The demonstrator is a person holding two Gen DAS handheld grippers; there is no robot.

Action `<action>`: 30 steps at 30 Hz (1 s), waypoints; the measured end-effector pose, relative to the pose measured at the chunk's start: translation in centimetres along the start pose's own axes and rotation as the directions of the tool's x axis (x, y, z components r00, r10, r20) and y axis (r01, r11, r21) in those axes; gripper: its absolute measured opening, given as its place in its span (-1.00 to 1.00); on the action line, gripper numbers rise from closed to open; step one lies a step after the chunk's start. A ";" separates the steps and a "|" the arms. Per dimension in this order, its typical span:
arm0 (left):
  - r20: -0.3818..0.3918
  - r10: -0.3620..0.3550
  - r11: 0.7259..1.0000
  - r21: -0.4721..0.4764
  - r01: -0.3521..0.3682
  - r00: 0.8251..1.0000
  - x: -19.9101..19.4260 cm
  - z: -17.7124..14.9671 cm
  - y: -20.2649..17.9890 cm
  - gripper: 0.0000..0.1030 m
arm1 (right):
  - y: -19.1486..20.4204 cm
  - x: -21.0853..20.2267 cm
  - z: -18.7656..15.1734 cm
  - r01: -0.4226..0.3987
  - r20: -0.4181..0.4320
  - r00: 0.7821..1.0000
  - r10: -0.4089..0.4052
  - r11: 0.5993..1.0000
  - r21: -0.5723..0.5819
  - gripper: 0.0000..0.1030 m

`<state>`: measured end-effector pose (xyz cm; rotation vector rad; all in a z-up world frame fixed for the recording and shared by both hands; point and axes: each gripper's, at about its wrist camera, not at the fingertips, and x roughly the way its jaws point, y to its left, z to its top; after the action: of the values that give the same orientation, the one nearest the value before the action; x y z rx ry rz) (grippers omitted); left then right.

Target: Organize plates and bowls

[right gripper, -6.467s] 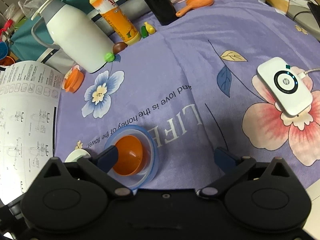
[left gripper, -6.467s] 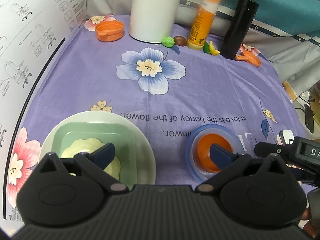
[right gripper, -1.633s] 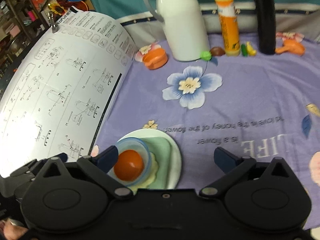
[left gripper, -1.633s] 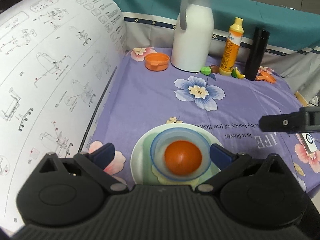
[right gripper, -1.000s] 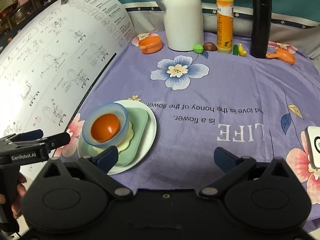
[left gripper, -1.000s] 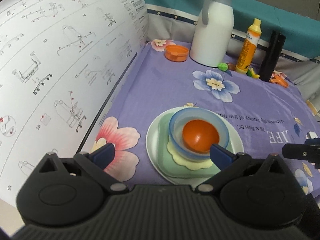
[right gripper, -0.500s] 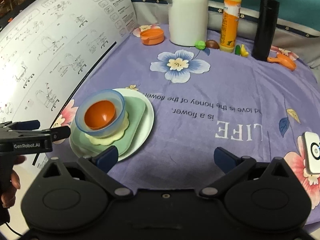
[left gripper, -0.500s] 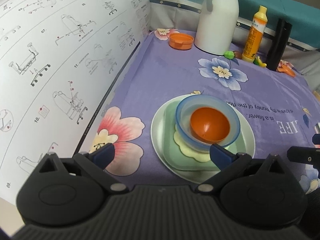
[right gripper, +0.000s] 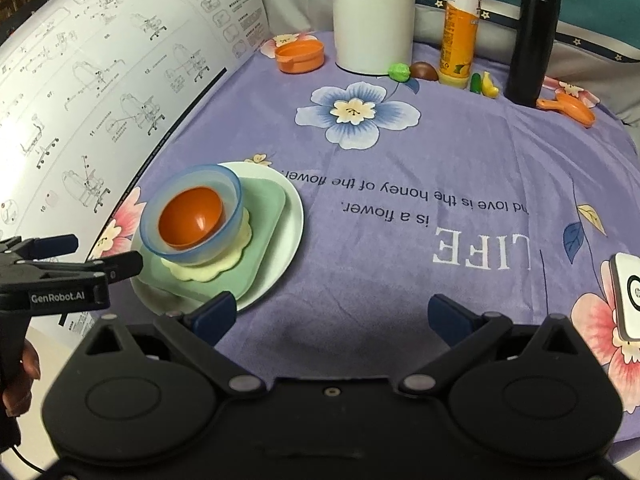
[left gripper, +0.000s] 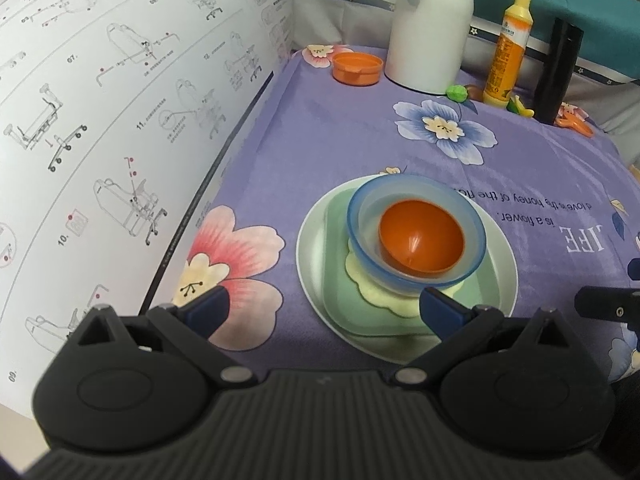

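Observation:
A stack sits on the purple flowered cloth: a white round plate (left gripper: 312,280) (right gripper: 288,236), a green square plate (left gripper: 336,280) (right gripper: 264,208), a pale yellow scalloped dish (left gripper: 372,288) (right gripper: 224,256), a blue bowl (left gripper: 360,208) (right gripper: 216,176) and an orange bowl (left gripper: 420,236) (right gripper: 190,216) nested inside it. My left gripper (left gripper: 324,308) is open and empty, held just short of the stack; it also shows in the right wrist view (right gripper: 104,256). My right gripper (right gripper: 332,312) is open and empty, to the right of the stack.
A large white instruction sheet (left gripper: 100,120) curls up along the left. At the back stand a white jug (right gripper: 372,16), an orange lid-like cup (right gripper: 300,54), a yellow bottle (right gripper: 460,24), a black flask (right gripper: 532,40), small toy foods and an orange scoop (right gripper: 568,108). A white device (right gripper: 628,296) lies at the right.
Both grippers have drawn back a little from the stack and stay open. The blue and orange bowls rest on the plates, where 6.5 s ago they sat apart on the cloth.

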<state>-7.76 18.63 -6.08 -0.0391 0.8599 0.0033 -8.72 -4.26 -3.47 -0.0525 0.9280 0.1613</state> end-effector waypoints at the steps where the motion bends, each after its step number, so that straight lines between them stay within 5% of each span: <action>1: -0.004 0.000 1.000 0.000 0.000 1.000 0.1 0.0 0.0 1.00 | 0.1 0.1 0.0 0.001 -0.003 1.000 -0.001 1.000 -0.001 1.00; 30: -0.035 0.015 1.000 -0.009 -0.015 0.999 0.4 -0.4 0.3 1.00 | 0.4 1.1 0.1 0.020 -0.035 0.999 -0.020 1.000 -0.008 1.00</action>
<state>-7.81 18.88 -6.62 -0.0411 0.8956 0.0205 -8.04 -3.77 -4.26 -0.0717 0.9616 0.1453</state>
